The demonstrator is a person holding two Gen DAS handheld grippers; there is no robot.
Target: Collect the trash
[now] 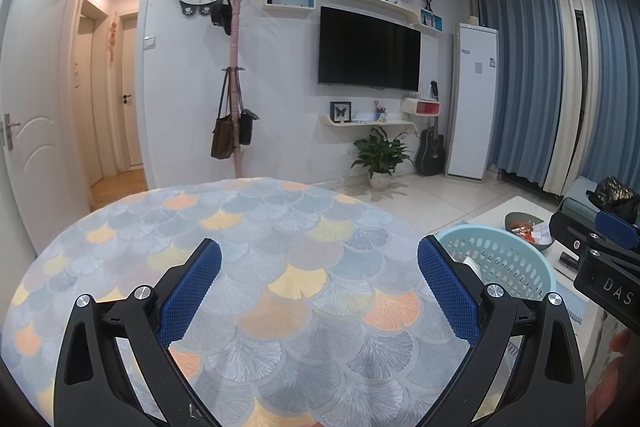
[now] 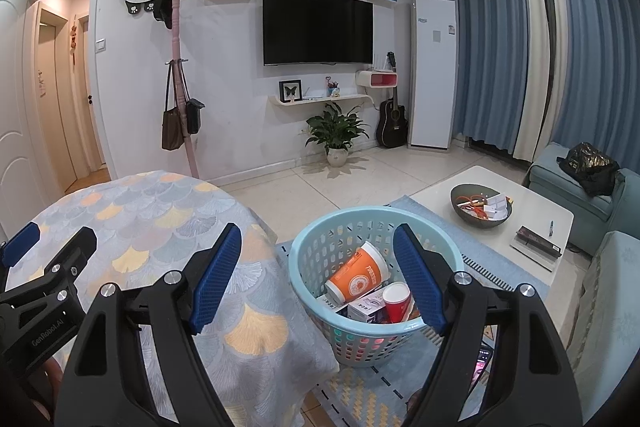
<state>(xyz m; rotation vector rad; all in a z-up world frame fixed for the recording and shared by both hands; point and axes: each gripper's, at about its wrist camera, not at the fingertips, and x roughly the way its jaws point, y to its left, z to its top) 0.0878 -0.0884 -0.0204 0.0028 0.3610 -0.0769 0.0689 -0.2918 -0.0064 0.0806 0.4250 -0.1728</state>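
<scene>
Both tongs, left (image 1: 319,269) and right (image 2: 318,267), gape empty above the scale-patterned table (image 1: 280,227), while the blue basket (image 2: 320,239) beside it on the floor holds cups and cartons.

The left gripper (image 1: 319,267) is pointing forward and a little downward, its blue-padded fingers (image 1: 192,291) standing wide apart with nothing between them. The right gripper (image 2: 318,267) is angling the same way just beside it, its jaws also spread wide and gripping nothing. Each gripper is showing at the edge of the other's view.
</scene>
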